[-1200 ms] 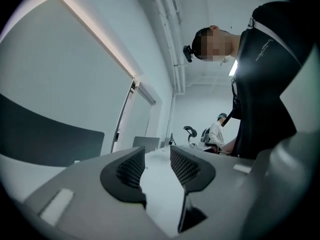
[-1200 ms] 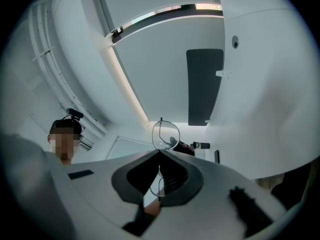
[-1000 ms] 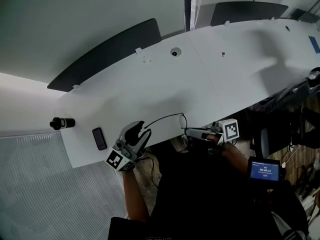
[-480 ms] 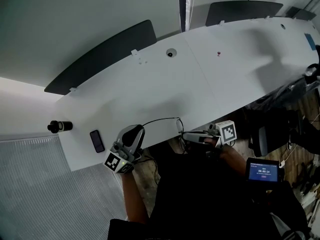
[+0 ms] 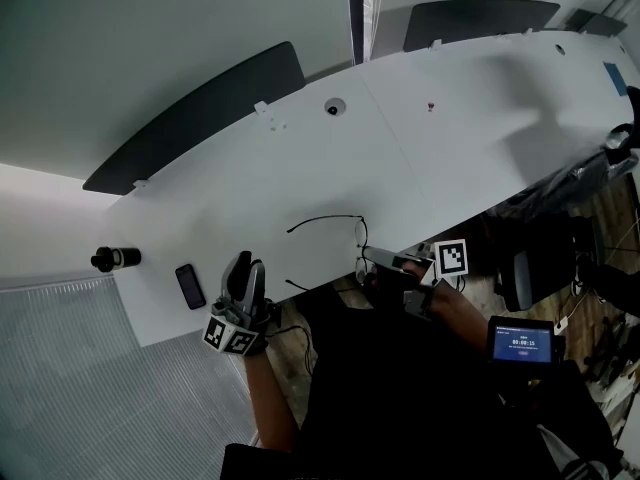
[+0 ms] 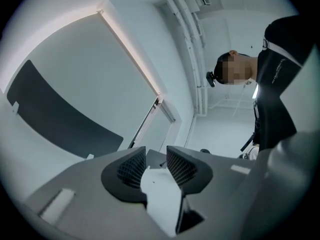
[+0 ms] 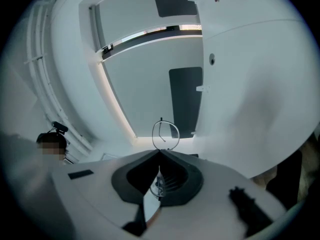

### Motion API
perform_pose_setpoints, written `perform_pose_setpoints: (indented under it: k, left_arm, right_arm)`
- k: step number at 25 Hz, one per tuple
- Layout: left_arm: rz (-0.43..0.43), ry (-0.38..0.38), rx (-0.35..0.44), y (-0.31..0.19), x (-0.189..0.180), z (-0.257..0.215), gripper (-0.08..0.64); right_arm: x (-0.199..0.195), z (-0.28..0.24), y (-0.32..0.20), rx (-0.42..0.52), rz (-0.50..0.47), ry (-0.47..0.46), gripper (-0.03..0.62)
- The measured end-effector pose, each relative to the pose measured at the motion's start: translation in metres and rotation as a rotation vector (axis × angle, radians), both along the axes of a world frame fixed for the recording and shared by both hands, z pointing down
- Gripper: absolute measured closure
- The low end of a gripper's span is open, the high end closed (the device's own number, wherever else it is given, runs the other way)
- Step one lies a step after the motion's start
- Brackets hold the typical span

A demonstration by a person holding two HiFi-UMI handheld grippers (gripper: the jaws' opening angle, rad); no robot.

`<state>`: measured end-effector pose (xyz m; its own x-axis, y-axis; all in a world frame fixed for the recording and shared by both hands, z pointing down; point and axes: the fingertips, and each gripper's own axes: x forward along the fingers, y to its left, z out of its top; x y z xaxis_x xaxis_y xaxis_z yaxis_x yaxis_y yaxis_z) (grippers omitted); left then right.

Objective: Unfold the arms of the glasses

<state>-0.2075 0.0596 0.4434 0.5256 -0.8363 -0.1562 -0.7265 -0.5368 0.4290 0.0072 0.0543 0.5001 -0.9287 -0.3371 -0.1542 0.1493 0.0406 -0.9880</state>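
The right gripper [image 7: 160, 153] is clamped on the frame of the glasses [image 5: 361, 234] at the near edge of the tabletop [image 5: 300, 158], one thin arm stretched over the white surface. Just off that edge, the left gripper [image 6: 156, 165] has just been opening its jaws, now partly apart with nothing between them
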Motion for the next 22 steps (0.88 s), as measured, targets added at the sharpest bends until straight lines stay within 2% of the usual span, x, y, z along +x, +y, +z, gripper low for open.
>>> perform_pose_setpoints:
  k: [3,5,6,10,12,17,20,22]
  left_arm:
    - [0.091,-0.102,-0.039,0.011,0.028,0.018,0.442]
    - [0.137,-0.13,-0.065,0.015,0.042,0.03,0.442]
    - [0.139,-0.104,-0.088,0.016,0.043,0.037,0.441]
    - [0.052,0.153,-0.166,0.009,0.028,0.058,0.442]
    - [0.006,0.231,-0.194,0.01,0.022,0.064,0.442]
    - [-0.015,0.326,-0.217,0.004,0.026,0.062,0.443]
    - [-0.037,0.379,-0.217,-0.013,0.029,0.056,0.443]
    - [-0.039,0.436,-0.244,-0.023,0.032,0.055,0.442]
  right_arm:
    - [-0.001,0.006,-0.007,0.008,-0.016,0.055,0.581]
    - [0.001,0.003,-0.015,0.021,-0.014,0.056,0.581]
    - [0.002,0.001,-0.021,0.026,0.001,0.04,0.581]
    - [0.005,-0.01,-0.043,0.035,0.059,-0.031,0.581]
    - [0.003,-0.01,-0.045,0.033,0.077,-0.03,0.581]
    - [0.004,-0.002,-0.053,-0.034,0.165,-0.051,0.581]
    - [-0.001,0.004,-0.061,0.004,0.125,0.015,0.581]
    - [-0.002,0.001,-0.063,0.032,0.095,0.038,0.581]
